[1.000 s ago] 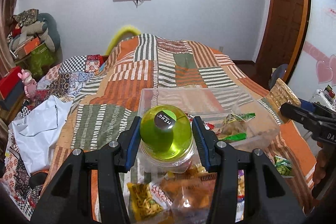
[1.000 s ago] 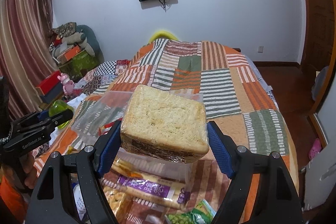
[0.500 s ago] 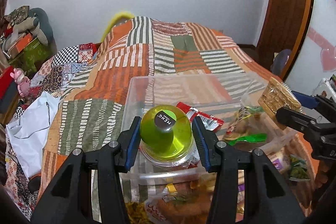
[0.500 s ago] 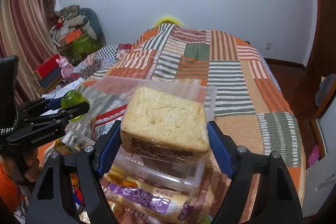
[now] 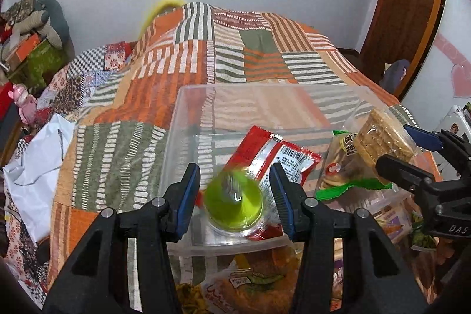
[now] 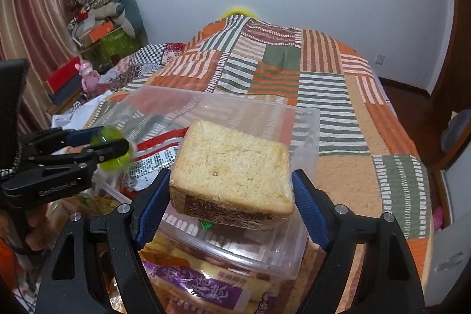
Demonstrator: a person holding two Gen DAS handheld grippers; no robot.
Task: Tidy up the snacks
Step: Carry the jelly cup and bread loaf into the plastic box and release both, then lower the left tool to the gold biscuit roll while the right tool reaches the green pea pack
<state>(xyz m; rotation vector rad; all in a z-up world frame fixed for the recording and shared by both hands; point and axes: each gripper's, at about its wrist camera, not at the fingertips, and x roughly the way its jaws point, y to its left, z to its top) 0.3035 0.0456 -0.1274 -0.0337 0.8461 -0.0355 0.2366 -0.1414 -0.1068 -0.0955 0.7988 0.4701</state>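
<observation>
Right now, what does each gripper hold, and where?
The right gripper clamps the bread by its opposite sides. The left gripper holds nothing; the green cup is loose between its jaws.

Bedspread (image 5: 259, 55): patchwork of orange, olive green and white striped blocks; clear plastic container (image 5: 188, 119) holds a red and silver packet (image 5: 273, 155) and a lime green jelly cup (image 5: 234, 203), blurred, its label unreadable. Wrapped bread (image 6: 232, 167): pale golden crust with a brown printed band. Gripper pads (image 6: 150, 211) blue on black frames; curtain (image 6: 32, 19) apparently maroon with pale stripes
</observation>
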